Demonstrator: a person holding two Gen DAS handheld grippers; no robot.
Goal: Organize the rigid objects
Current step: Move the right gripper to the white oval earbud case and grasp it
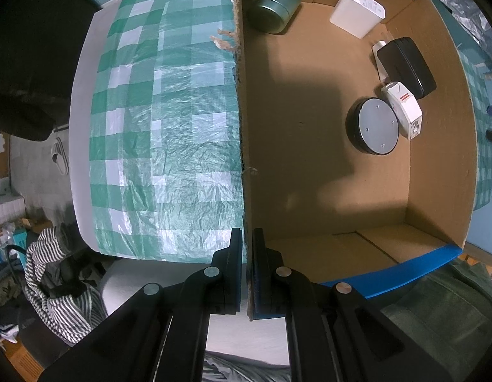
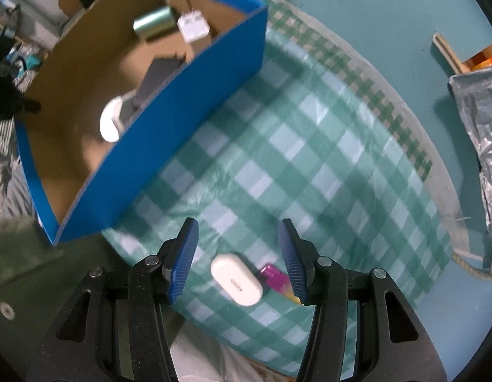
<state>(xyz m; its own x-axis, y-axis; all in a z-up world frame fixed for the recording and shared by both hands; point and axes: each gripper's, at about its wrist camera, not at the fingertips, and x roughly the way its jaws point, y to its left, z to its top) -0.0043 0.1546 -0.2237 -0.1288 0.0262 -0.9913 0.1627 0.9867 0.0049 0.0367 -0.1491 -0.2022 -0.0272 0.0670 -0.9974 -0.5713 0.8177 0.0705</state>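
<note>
My left gripper is shut on the near wall of an open cardboard box with blue outer sides. Inside the box lie a green tin, a white power bank, a black case, a white charger and a round black puck. My right gripper is open above the checked cloth. A white oval case lies below and between its fingers, untouched. A magenta lighter lies beside the case, partly behind the right finger.
The green-and-white checked tablecloth covers the table; the blue-sided box stands at its left in the right wrist view. Striped clothing and clutter lie on the floor beyond the table edge. A grey plastic bag sits at far right.
</note>
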